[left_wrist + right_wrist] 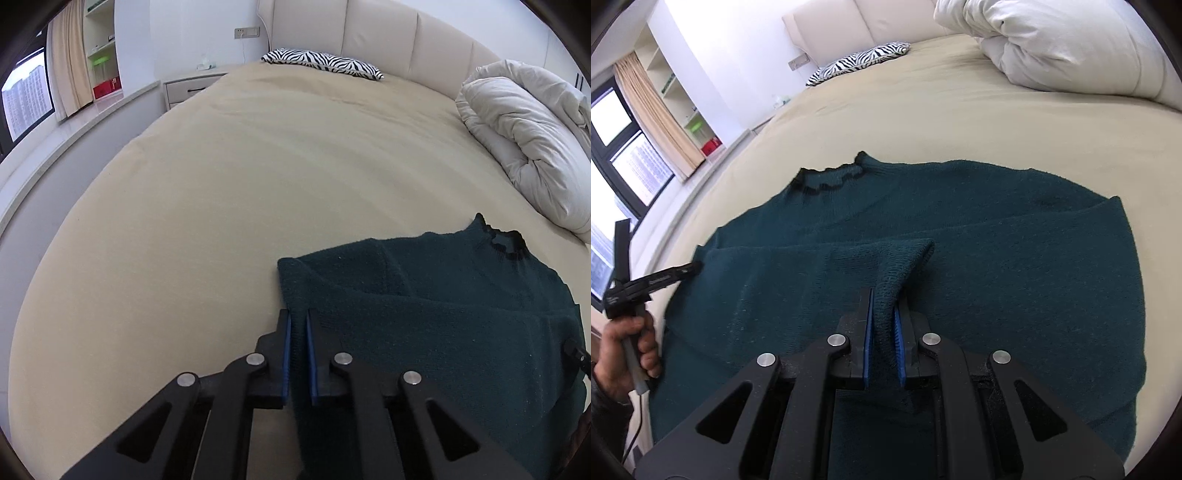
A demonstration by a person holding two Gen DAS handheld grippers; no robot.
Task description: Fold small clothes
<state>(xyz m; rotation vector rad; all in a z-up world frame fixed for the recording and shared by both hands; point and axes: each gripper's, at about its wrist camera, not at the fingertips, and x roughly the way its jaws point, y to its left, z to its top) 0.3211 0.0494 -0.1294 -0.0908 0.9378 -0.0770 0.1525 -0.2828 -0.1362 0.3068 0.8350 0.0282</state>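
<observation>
A dark green knitted sweater lies flat on the beige bed, its frilled collar pointing toward the headboard. In the right wrist view my right gripper is shut on a sleeve cuff laid across the sweater's middle. In the left wrist view my left gripper is shut on the sweater's left edge, with fabric running between the blue pads. The left gripper also shows at the sweater's left side, held by a hand.
The beige sheet stretches far and left of the sweater. A rolled white duvet lies at the far right. A zebra pillow rests by the headboard. A nightstand and a window ledge stand beyond the bed's left edge.
</observation>
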